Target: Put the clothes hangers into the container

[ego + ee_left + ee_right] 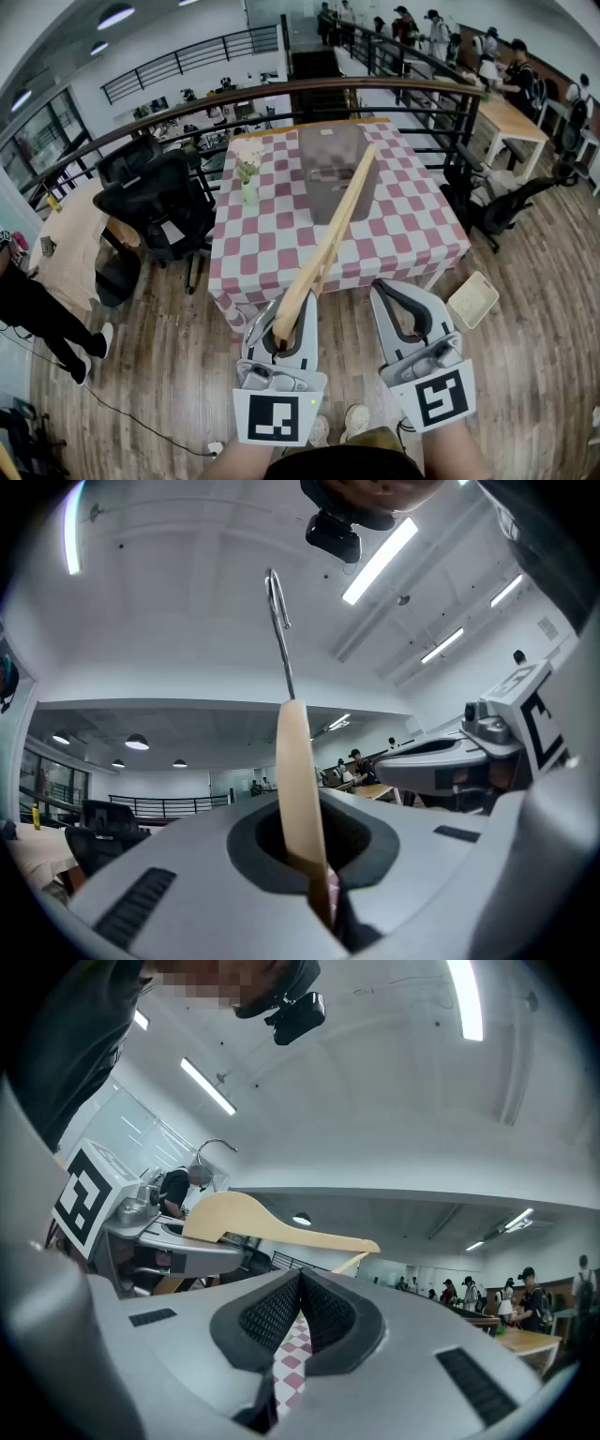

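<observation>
A: Why is the hanger (pixel 328 234) gripped by one end?
B: Reach is probably gained that way: it is clamped in the left tool (pixel 281 323) and pointed toward one o'clock, at the grey container (pixel 319 169) on the checked tabletop (pixel 262 244).
A: And the right tool (pixel 398 298)?
B: Its jaws are pressed together on nothing, at three o'clock of the left one, so the drop is likely left unhindered.

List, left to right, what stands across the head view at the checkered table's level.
Left black office chair → vase of flowers → grey container → right black office chair.
</observation>
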`<action>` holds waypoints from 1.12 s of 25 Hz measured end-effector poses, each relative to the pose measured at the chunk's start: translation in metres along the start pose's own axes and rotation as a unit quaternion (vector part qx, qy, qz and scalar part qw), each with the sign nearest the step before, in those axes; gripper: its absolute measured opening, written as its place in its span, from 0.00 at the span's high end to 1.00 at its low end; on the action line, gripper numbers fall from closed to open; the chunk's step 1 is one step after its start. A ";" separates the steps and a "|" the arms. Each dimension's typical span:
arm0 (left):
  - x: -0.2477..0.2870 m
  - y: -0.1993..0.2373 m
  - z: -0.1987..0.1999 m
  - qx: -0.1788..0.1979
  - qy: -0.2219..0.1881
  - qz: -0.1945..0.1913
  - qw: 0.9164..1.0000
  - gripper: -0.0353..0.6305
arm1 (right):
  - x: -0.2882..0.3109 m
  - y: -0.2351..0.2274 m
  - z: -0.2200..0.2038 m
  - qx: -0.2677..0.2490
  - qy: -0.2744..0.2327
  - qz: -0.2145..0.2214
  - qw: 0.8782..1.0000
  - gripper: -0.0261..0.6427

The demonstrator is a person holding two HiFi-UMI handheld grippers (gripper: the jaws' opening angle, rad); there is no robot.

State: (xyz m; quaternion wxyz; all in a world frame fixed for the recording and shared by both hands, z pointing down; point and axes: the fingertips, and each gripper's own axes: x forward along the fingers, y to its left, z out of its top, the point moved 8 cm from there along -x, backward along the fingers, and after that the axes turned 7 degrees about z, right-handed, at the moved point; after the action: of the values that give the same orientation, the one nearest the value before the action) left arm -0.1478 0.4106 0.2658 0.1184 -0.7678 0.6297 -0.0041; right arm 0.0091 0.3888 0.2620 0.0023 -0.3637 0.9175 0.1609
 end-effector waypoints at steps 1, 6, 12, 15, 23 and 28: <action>0.001 0.000 0.000 0.003 0.001 0.000 1.000 0.93 | 0.001 -0.001 0.000 0.000 -0.002 0.000 1.000 0.91; 0.006 0.000 -0.001 -0.010 0.004 0.007 1.000 0.93 | 0.001 -0.005 -0.003 0.001 -0.003 0.000 1.000 0.91; 0.008 0.001 -0.003 -0.007 0.008 0.012 1.000 0.93 | -0.003 -0.009 -0.009 0.004 0.007 0.002 1.000 0.91; 0.010 0.003 -0.003 -0.005 0.010 0.015 1.000 0.93 | -0.004 -0.013 -0.010 0.005 0.005 0.002 1.000 0.91; 0.024 0.003 0.000 0.006 -0.003 0.036 0.999 0.93 | -0.007 -0.034 -0.021 0.013 -0.001 0.012 1.000 0.91; 0.035 -0.002 0.003 0.019 0.001 0.051 0.999 0.93 | -0.013 -0.051 -0.019 0.011 -0.017 0.018 1.000 0.91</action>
State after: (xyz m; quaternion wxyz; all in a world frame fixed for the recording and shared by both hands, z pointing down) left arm -0.1385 0.3777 0.2584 0.1328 -0.7323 0.6678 -0.0106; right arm 0.0546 0.3570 0.2669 0.0188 -0.3441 0.9256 0.1567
